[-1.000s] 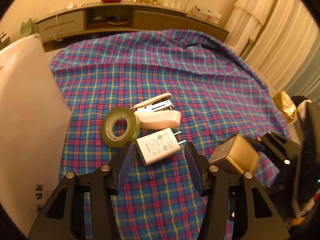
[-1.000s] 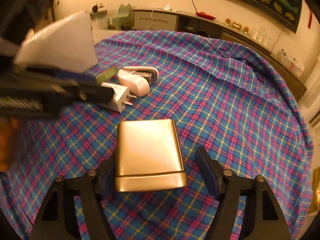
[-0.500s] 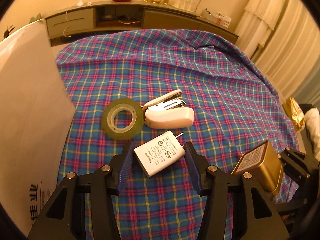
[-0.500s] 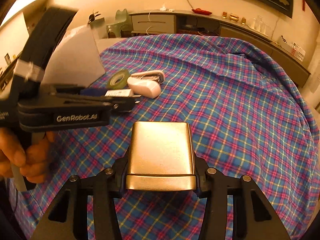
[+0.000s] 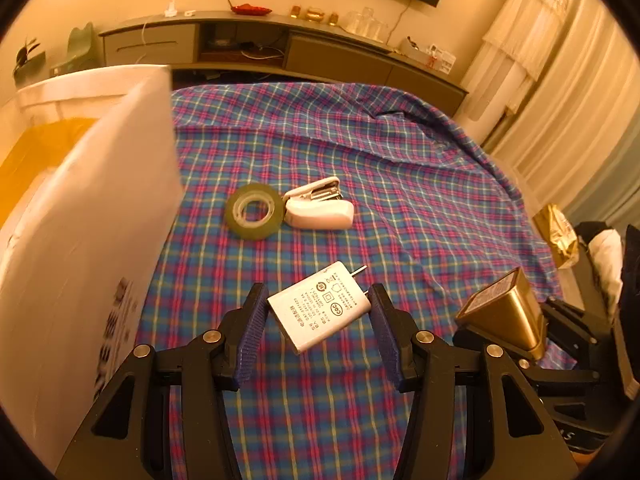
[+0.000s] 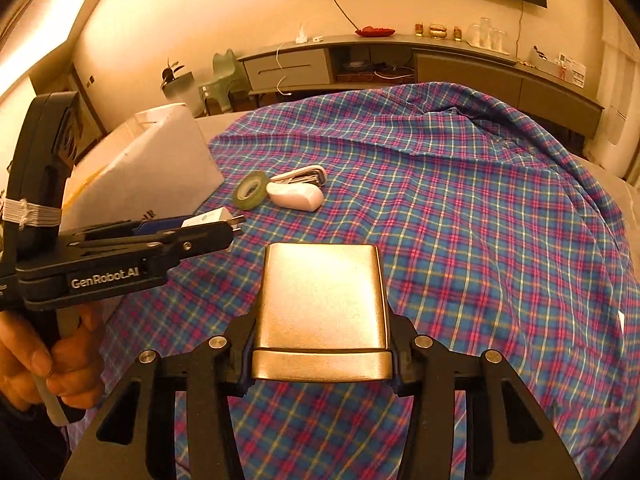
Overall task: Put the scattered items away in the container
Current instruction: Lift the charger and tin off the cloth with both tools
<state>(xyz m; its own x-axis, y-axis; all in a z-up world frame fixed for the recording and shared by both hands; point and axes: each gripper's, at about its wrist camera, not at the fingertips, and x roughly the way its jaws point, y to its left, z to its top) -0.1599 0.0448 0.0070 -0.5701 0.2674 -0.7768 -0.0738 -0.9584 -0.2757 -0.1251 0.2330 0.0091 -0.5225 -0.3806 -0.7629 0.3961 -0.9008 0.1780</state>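
Observation:
My left gripper [image 5: 316, 304] is shut on a white charger plug [image 5: 318, 306] and holds it above the plaid cloth; it also shows in the right wrist view [image 6: 208, 218]. My right gripper [image 6: 320, 344] is shut on a gold metal tin [image 6: 320, 312], lifted off the cloth; the tin also shows in the left wrist view [image 5: 504, 314]. A roll of clear tape [image 5: 254, 210] and a white stapler [image 5: 320, 208] lie side by side on the cloth. The white box container [image 5: 84, 216] stands at the left, its yellow inside partly showing.
The plaid cloth [image 6: 460, 220] covers the whole table and hangs over its edges. A long grey sideboard [image 5: 248, 48] with small ornaments runs along the back wall. Curtains [image 5: 560, 92] hang at the right. A gold bag [image 5: 558, 232] lies off the table's right edge.
Both grippers closed on their items and rose. The left gripper lifted the charger plug away from the tape and stapler, and the white box has come closer at the left.

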